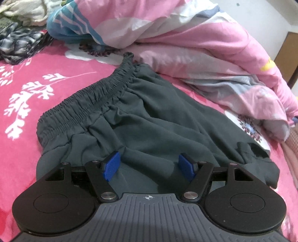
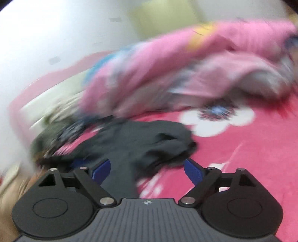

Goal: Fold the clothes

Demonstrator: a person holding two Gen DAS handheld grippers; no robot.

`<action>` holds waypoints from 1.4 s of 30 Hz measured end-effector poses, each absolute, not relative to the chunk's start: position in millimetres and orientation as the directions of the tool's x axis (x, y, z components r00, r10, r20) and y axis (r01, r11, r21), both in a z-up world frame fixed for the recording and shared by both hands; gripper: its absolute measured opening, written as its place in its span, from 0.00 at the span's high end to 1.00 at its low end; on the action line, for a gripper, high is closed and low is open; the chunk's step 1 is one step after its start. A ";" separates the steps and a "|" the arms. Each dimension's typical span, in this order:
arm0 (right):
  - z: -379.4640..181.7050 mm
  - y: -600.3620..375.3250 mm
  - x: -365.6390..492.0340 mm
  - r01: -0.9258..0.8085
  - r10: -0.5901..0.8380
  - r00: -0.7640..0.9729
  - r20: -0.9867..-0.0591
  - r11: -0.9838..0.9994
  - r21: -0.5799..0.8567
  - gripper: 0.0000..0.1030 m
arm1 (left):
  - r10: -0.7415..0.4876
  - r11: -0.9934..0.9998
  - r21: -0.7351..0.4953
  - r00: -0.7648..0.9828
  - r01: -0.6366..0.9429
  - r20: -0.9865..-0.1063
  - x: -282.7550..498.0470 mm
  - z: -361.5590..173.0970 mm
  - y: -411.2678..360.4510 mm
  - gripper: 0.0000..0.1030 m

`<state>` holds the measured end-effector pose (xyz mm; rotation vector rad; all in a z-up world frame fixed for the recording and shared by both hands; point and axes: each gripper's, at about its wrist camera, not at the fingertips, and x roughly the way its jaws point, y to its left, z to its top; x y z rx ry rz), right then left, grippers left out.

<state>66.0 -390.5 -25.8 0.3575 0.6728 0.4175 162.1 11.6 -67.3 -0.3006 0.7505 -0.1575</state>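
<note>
Left wrist view. We see the left tool (image 1: 149, 167) low over dark grey shorts (image 1: 149, 119), its blue pads (image 1: 111, 166) set wide apart with only cloth below the gap; nothing is clamped. Whether the pads touch the fabric we cannot tell. The shorts lie spread on the bed's pink floral sheet (image 1: 37, 83), the elastic waistband (image 1: 93, 98) running from near left up toward the far middle, the body of the garment creased and falling toward us. One leg hem (image 1: 260, 160) is bunched at the right. A pink quilt (image 1: 204, 46) is heaped behind and to the right of the shorts, its edge just beside the waistband's far end. At the far left we note a plaid garment (image 1: 20, 44) and pale cloth (image 1: 24, 13) piled well apart from the shorts.

Right wrist view. Heavy blur here. The right tool (image 2: 147, 171) has its pads (image 2: 194, 172) spread apart, holding nothing. The shorts (image 2: 141, 141) lie ahead on the sheet (image 2: 251, 149), a strip of dark fabric running down between the fingers toward the tool body. A folded-over lump sits at the garment's right side. The quilt (image 2: 186, 65) rises behind. A white flower print (image 2: 218, 117) shows on the sheet right of the shorts. More clothes (image 2: 55, 130) smear at the left; we cannot make them out.
</note>
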 end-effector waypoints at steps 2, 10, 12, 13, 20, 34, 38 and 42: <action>-37.0 -392.4 98.8 -0.167 0.446 0.700 -0.558 0.862 0.478 0.15 | -0.247 0.948 -0.316 0.723 0.042 -0.646 162.6 -67.6 11.2 0.33; -80.2 -398.8 222.2 0.159 0.347 0.624 -0.700 0.821 0.549 0.70 | -0.267 0.940 -0.337 0.722 0.049 -0.638 165.6 -69.8 15.5 0.33; -77.0 -397.5 228.2 0.139 0.339 0.632 -0.697 0.835 0.532 0.96 | -0.271 0.939 -0.341 0.722 0.051 -0.636 165.9 -70.2 16.3 0.33; -72.7 -396.7 229.1 0.119 0.323 0.653 -0.685 0.849 0.514 0.96 | -0.273 0.938 -0.343 0.722 0.052 -0.635 166.0 -70.4 16.8 0.33; -29.5 -395.4 251.1 0.013 0.161 0.830 -0.535 0.952 0.307 0.96 | -0.283 0.934 -0.353 0.723 0.057 -0.631 167.4 -71.2 19.5 0.33; -35.8 -426.7 249.8 0.073 0.101 0.856 -0.507 0.947 0.312 0.63 | -0.290 0.931 -0.361 0.723 0.061 -0.627 168.9 -71.6 21.7 0.33; -33.8 -384.7 236.7 -0.161 0.280 0.788 -0.548 0.953 0.255 0.38 | -0.288 0.932 -0.358 0.723 0.060 -0.628 168.9 -71.6 21.3 0.33; -47.4 -338.3 239.1 -0.295 0.323 0.708 -0.628 0.943 0.152 0.27 | -0.289 0.931 -0.361 0.724 0.059 -0.627 168.8 -71.4 21.6 0.33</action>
